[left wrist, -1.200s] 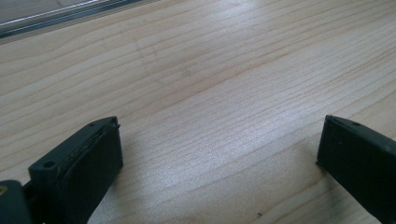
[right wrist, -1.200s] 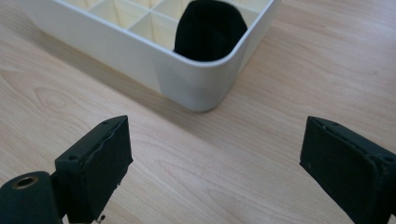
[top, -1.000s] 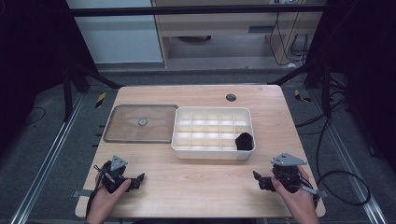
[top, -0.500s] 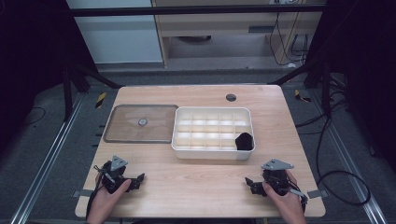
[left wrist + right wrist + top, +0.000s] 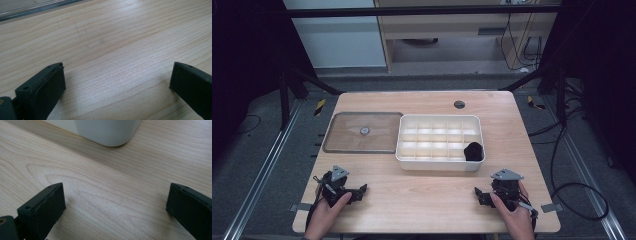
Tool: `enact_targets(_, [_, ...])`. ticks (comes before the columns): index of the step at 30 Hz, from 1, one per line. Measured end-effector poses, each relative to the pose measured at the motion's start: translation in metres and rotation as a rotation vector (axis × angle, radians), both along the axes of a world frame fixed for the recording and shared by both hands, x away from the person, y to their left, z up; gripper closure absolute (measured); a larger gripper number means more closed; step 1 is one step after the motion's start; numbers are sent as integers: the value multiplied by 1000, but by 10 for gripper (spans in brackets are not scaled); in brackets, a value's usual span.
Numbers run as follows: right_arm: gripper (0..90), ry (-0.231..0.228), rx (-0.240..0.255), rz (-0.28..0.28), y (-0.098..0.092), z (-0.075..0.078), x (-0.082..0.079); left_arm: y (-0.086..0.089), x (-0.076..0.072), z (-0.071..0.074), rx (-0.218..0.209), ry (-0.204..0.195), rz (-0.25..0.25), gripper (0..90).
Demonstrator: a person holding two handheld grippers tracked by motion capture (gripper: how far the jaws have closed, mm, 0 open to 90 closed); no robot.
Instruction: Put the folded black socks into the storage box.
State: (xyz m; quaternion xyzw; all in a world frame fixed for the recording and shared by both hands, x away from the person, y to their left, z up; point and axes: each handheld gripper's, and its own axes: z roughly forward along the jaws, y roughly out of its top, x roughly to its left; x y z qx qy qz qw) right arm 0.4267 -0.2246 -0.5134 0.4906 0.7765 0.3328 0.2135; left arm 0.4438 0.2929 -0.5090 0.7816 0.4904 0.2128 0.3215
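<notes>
Right tongs (image 5: 482, 196) slid back from organizer tray (image 5: 440, 161), jaws apart.

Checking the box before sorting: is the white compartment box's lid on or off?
Off. The clear lid lies flat on the table left of the white compartment box, whose compartments show uncovered.

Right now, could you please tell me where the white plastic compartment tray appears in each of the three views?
High view: the white plastic compartment tray sits at table centre, right of the clear flat lid, a black object in its near-right compartment.
Left gripper view: the tray is not in it; the lid's edge crosses the top left.
Right gripper view: the tray's rounded corner is at top centre.
Shared landmark: the light wooden table.
</notes>
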Motion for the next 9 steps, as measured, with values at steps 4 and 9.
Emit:
enact_targets(4, [4,5,0,-17,3,0,0,0,1,0,4,0,4,0])
enact_targets(9, [4,6,0,-18,3,0,0,-1,4,0,2,-1,16,0])
